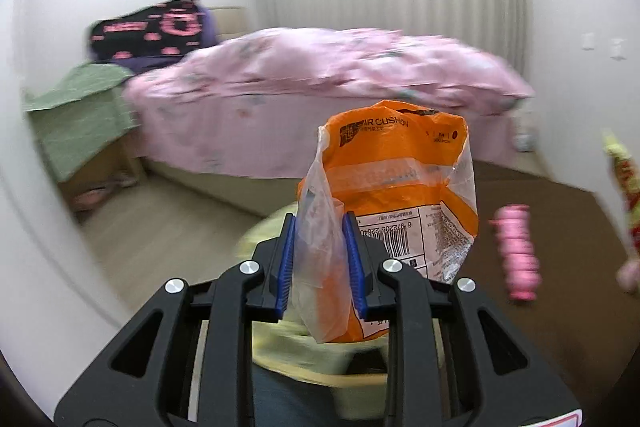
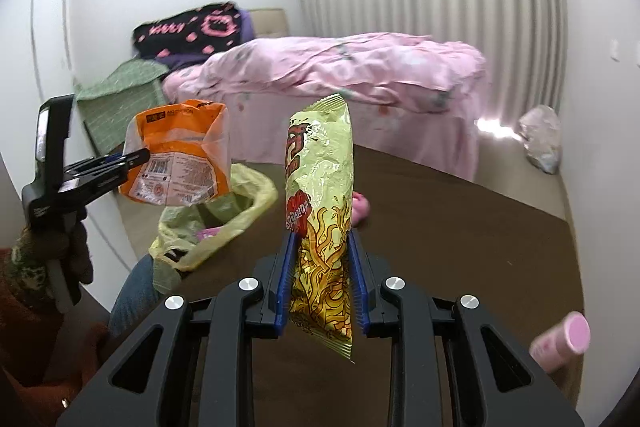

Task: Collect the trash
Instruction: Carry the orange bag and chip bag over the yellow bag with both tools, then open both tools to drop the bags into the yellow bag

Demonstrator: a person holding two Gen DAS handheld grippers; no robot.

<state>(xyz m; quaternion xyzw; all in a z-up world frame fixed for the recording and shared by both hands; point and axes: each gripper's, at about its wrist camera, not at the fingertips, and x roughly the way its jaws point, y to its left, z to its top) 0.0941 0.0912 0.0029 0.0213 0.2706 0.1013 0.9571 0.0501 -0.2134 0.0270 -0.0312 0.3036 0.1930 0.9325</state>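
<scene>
Left wrist, orange wrapper (image 1: 396, 163) inside gripper (image 1: 320, 227)

Orange plastic wrapper (image 1: 394, 187): crumpled, upright, frame centre. Yellow-green noodle packet (image 2: 320, 223): upright, frame centre. Pale yellow bag (image 2: 224, 223): open, slumped, centre-left.

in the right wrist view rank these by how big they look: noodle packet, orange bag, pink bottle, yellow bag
1. noodle packet, though nearness inflates it
2. yellow bag and orange bag, too alike to rank
3. pink bottle, partly cut off
</scene>
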